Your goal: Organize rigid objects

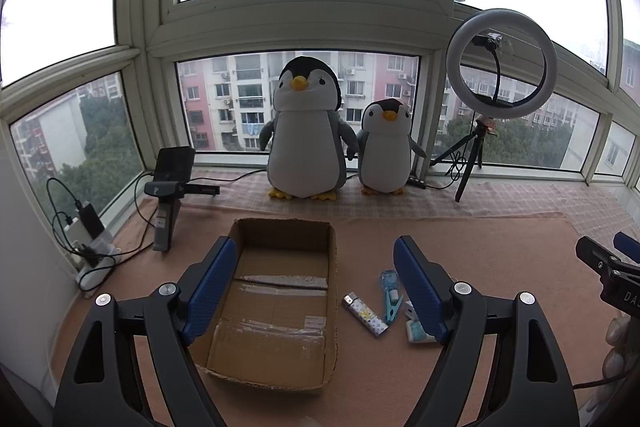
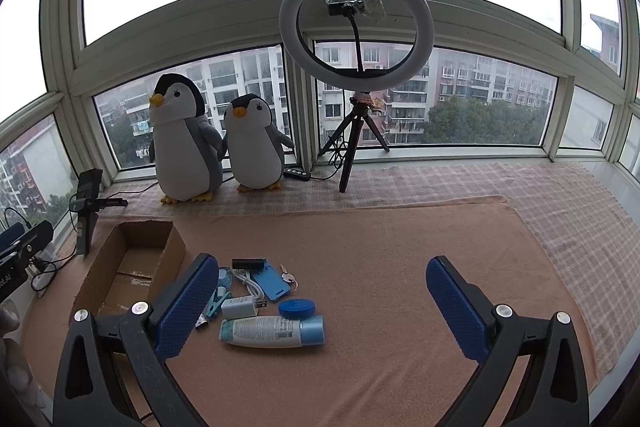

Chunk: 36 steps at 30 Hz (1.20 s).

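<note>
My left hand-held gripper (image 1: 314, 285) is released, jaws spread wide, nothing between them; it hangs over the open cardboard box (image 1: 276, 307). My right hand-held gripper (image 2: 322, 301) is also released, jaws wide, holding nothing, above the loose pile.

The box sits on the orange mat (image 2: 380, 235), flaps open, inside bare except for tape on the bottom. All items lie on the mat just right of the box, none in it.

Left wrist view: patterned lighter (image 1: 365, 314) nearest the box, teal clothespin (image 1: 392, 303) just beside it, other bits partly hidden behind my right finger pad (image 1: 420, 287).

Right wrist view, the pile:
- white tube with blue cap (image 2: 272, 331), lying on its side, closest to me
- round blue lid (image 2: 297, 308) touching the tube's upper edge
- white charger plug (image 2: 240, 307) left of the lid
- white cable (image 2: 250, 281) running back from the plug
- blue phone case (image 2: 272, 285) flat, beside the cable
- keys (image 2: 289, 277) at the case's right edge
- small black block (image 2: 249, 263) at the back
- clothespin (image 2: 218, 298) partly behind my left finger pad (image 2: 188, 303)

Behind: two plush penguins (image 1: 304, 131) at the window, ring light on tripod (image 2: 356, 27) to their right. Phone stand (image 1: 170, 187) and power bank with cables on the left sill.
</note>
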Each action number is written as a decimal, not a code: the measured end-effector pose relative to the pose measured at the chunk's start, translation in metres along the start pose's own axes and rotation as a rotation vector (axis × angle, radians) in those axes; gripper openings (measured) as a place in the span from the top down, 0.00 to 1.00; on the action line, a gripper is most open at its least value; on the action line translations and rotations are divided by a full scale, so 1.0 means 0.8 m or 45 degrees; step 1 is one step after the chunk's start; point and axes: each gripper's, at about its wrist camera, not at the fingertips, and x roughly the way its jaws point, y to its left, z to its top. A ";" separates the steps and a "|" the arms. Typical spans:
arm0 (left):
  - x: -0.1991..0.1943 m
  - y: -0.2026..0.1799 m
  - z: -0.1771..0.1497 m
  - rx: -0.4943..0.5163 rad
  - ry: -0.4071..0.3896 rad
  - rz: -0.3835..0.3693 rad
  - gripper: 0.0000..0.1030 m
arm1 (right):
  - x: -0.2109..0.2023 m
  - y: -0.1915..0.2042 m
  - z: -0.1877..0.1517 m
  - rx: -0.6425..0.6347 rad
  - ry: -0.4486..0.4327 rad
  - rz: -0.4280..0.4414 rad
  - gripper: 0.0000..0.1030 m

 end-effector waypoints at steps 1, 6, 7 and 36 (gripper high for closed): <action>0.000 0.000 0.000 -0.001 0.000 -0.001 0.21 | 0.000 0.000 0.000 -0.001 0.001 0.000 0.00; 0.003 0.002 -0.002 0.001 0.008 0.002 0.21 | 0.000 0.001 -0.002 -0.007 0.005 0.011 0.00; 0.003 0.002 -0.003 0.002 0.010 0.002 0.21 | 0.000 0.001 -0.003 -0.008 0.006 0.013 0.00; 0.024 0.058 -0.007 0.017 0.163 0.095 0.21 | 0.026 0.000 -0.009 0.004 0.140 0.112 0.00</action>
